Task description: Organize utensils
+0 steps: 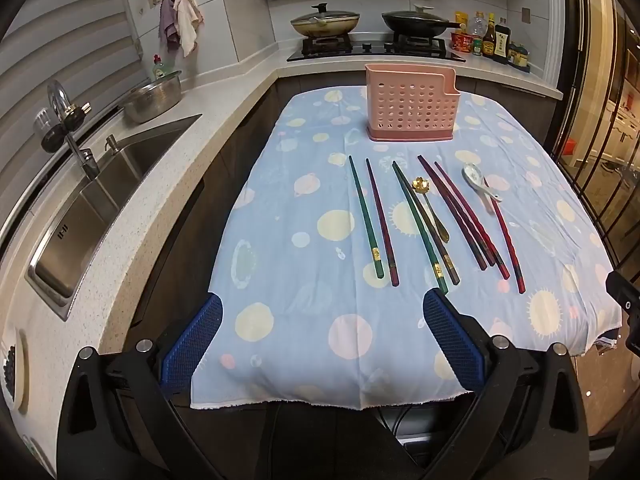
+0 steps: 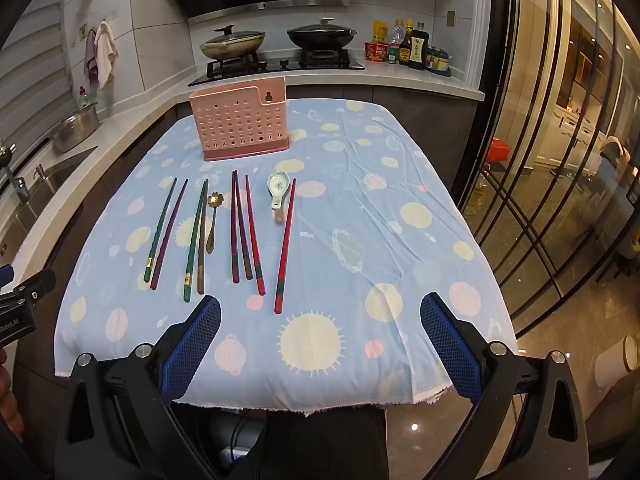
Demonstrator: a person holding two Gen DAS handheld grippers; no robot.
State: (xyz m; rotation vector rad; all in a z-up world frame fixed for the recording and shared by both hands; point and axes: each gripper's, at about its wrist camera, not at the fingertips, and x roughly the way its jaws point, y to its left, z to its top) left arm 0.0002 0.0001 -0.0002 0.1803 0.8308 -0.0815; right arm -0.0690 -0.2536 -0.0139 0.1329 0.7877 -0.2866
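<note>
Chopsticks (image 1: 366,216), gold spoon (image 1: 432,208) and ceramic spoon (image 1: 480,182) are laid on the table (image 1: 280,280), before the pink holder (image 1: 410,106). Left gripper (image 1: 322,344) and right gripper (image 2: 320,344) are held above the near edge, jaws wide apart, nothing gripped.

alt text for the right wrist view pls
Open right gripper hovers over the near edge of a table with a blue patterned cloth, holding nothing. Ahead lie eight chopsticks, a gold spoon and a ceramic spoon; behind them stands a pink utensil holder.
</note>
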